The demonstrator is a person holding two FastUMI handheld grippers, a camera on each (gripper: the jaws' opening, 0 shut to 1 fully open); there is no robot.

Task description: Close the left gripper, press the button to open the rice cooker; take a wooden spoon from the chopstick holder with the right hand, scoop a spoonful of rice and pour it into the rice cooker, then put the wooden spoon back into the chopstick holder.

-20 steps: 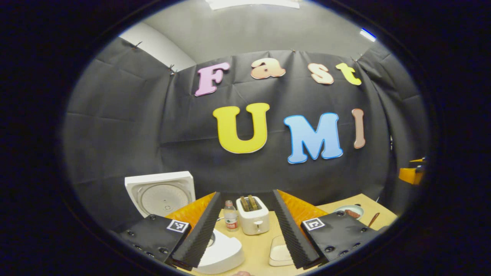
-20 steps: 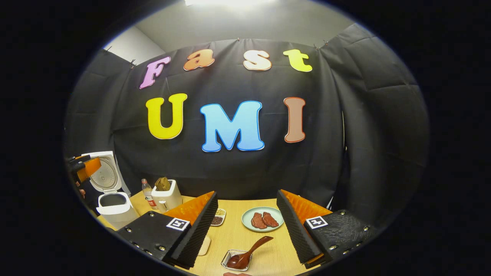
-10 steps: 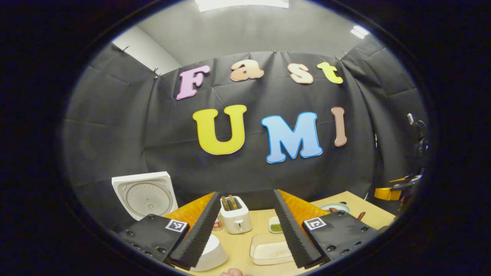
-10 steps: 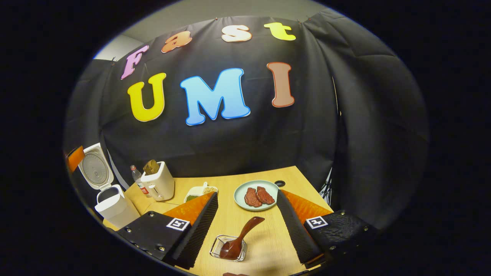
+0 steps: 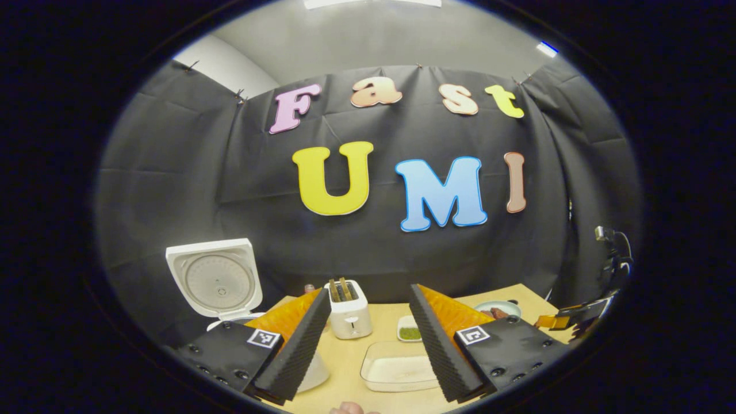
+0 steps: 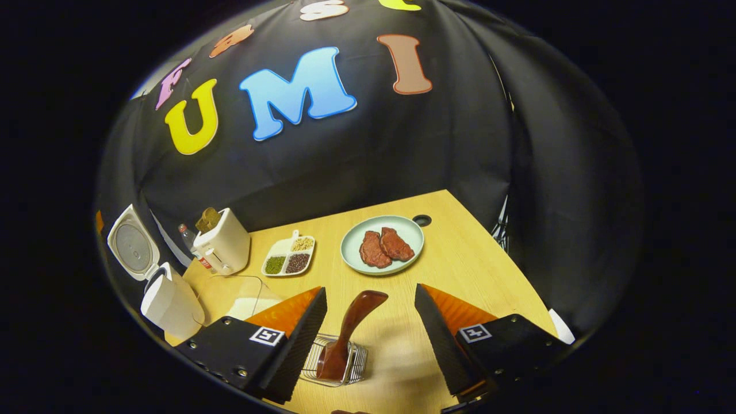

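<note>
Right gripper [image 6: 371, 336]: fingers spread wide and empty, poised above the wooden spoon [image 6: 347, 332], which leans up between them.
Left gripper [image 5: 365, 342]: fingers apart, holding nothing, up over the near left of the table [image 6: 477, 264].
Rice cooker [image 6: 170, 301]: far left of the table, lid [image 5: 213, 282] already swung up, so the button step looks done.
Chopstick holder [image 6: 336, 359]: a small wire rack at the near edge; the spoon's bowl sits in it, handle tilted up and away.
Risk, grasp: the handle is smooth, rounded and slanted; closing off-centre would likely let it twist or slide out.
Risk, holder: the rack looks light and open; dragging the spoon sideways rather than lifting it could tip the rack or pull it along.
Risk, carry: the rice tray [image 5: 398, 371] and cooker are well to the left, past the toaster [image 6: 223, 247]; a tilted spoon would probably spill grains on the way.
Materials: dark glossy wood on the spoon, thin bright wire on the rack, white moulded plastic on the cooker, pale wood-grain tabletop.
Nearby: a pale green plate [image 6: 352, 253] of meat and a divided dish of beans [image 6: 288, 259] sit farther back, clear of the reach.
</note>
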